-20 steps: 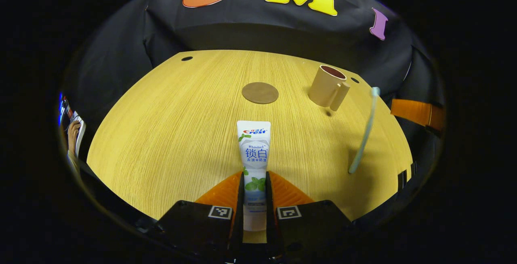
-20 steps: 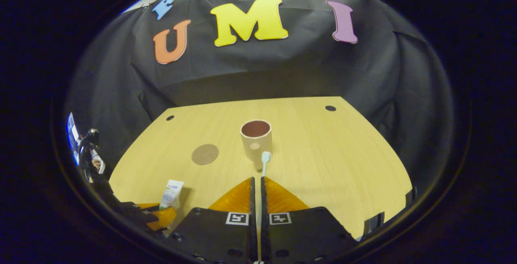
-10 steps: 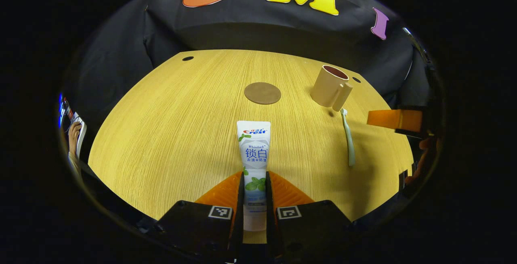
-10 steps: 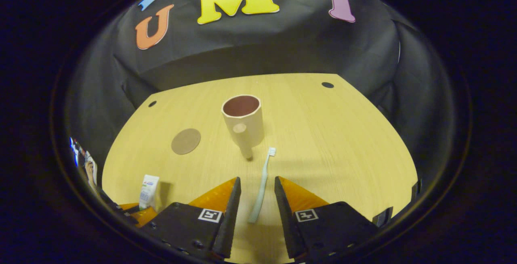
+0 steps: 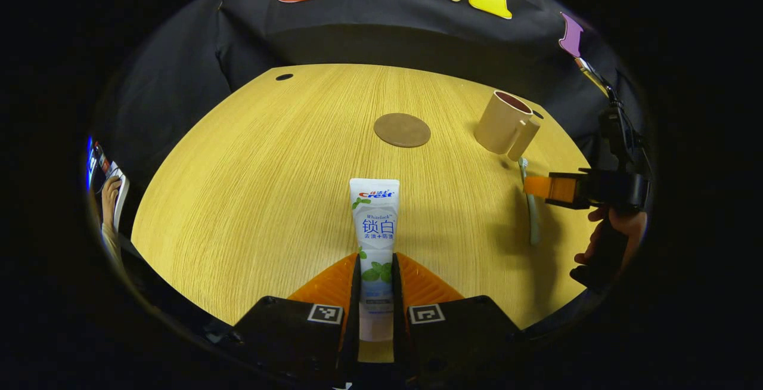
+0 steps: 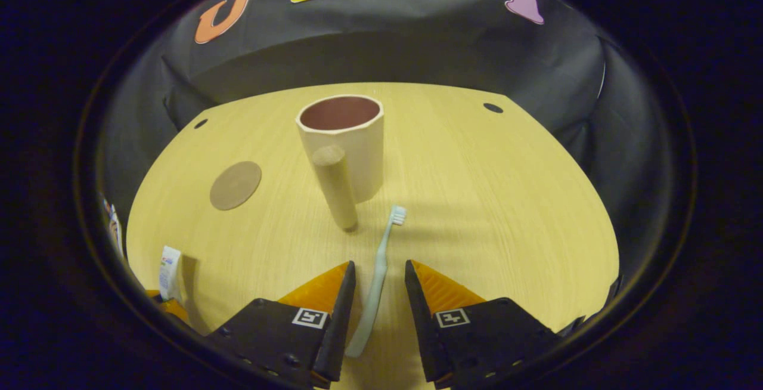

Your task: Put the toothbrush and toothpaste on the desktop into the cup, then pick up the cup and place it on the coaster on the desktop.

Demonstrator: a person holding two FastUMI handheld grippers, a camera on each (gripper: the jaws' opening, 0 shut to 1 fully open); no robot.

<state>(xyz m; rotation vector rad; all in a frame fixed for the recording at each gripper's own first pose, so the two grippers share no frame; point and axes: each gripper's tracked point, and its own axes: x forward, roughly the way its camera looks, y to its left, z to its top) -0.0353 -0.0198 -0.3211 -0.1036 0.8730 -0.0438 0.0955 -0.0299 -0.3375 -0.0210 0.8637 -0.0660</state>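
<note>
Nothing in the cup (image 6: 343,139) yet, as far as its dark mouth shows from the right gripper view; standing upright on the table (image 6: 477,199), handle turned toward the camera. Still lying flat on the wood, the toothbrush (image 6: 377,271), bristle head just short of the cup's handle, shaft running back between the right tongs (image 6: 377,294), whose fingers stand apart on either side without clearly touching it. Clamped in the left tongs (image 5: 377,285), the toothpaste (image 5: 374,241), both fingers pressed on its lower end, crimped end pointing forward over the table. Well apart to the left of the cup, the coaster (image 5: 402,130), bare. From the left gripper view, the right tongs off at the side with a hand (image 5: 614,241) behind. So: toothpaste picked up but not delivered, toothbrush not gripped, cup not yet moved to the coaster; by the look of it, barely a first step done, all three placements left.
</note>
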